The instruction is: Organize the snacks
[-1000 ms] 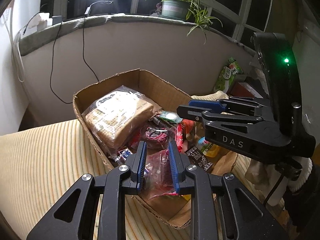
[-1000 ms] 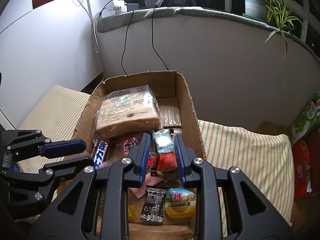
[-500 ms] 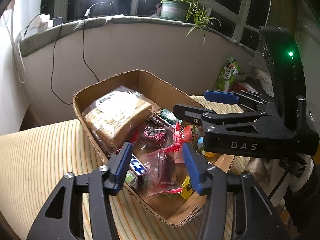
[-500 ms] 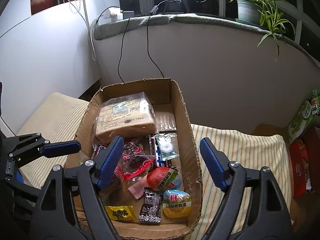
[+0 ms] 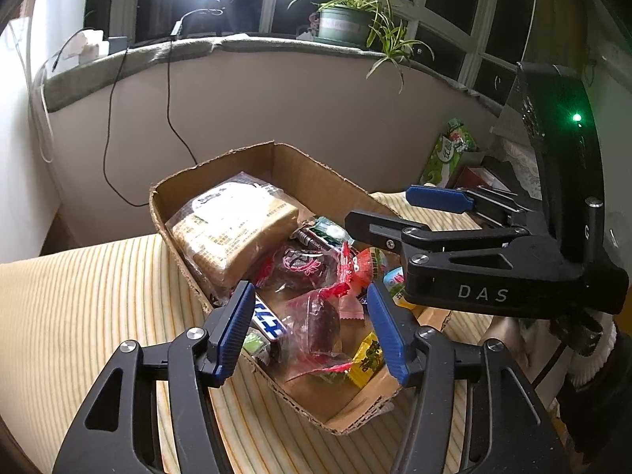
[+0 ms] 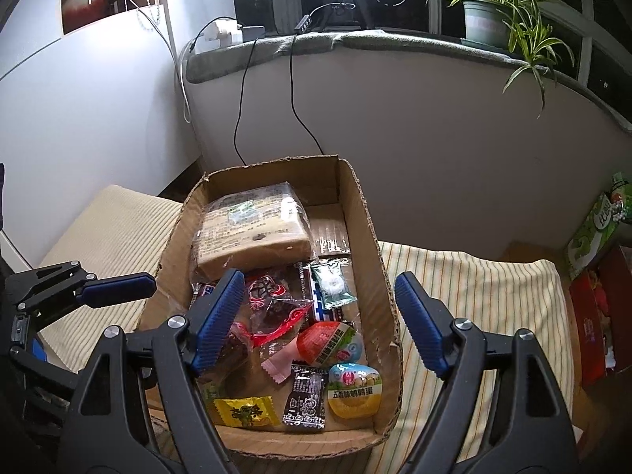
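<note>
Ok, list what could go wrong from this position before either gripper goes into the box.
1. The snacks overlap: the clear red-trimmed packet lies against the blue candy bar, so the open left gripper may pinch both.
2. The right gripper hovers open close beside it over the same cardboard box; they could collide.
3. The box's near edge looks torn and could catch a finger.
</note>
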Demonstrator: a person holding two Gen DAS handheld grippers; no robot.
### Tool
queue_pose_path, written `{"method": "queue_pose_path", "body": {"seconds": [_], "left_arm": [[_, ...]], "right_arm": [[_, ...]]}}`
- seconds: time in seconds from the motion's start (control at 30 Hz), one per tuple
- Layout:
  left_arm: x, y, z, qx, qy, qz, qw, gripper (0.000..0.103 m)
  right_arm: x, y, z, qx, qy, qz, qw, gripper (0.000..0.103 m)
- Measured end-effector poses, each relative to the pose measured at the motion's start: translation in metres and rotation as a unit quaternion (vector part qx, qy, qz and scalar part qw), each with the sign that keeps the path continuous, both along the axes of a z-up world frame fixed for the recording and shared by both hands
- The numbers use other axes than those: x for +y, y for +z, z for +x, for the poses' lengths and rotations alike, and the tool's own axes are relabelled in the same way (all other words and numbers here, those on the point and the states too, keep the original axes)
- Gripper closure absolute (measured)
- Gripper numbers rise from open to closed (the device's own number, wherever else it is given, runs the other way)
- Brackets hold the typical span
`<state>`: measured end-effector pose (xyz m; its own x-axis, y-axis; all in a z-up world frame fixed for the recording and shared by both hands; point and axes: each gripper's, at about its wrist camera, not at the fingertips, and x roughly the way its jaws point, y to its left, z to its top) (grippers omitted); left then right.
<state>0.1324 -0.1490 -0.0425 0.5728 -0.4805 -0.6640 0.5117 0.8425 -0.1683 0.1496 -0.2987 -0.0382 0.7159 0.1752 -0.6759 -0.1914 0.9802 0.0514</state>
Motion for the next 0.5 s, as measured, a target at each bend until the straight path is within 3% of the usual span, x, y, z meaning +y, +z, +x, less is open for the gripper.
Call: {"method": "queue_pose_path", "body": {"seconds": [0.5], "left_arm": [[0.01, 0.013, -0.018, -0.012, 0.003, -0.01, 0.9999, 0.044]], "right_arm": [[0.007, 0.018, -0.023, -0.018, -0.004, 0.006, 1.0, 0.022]]}}
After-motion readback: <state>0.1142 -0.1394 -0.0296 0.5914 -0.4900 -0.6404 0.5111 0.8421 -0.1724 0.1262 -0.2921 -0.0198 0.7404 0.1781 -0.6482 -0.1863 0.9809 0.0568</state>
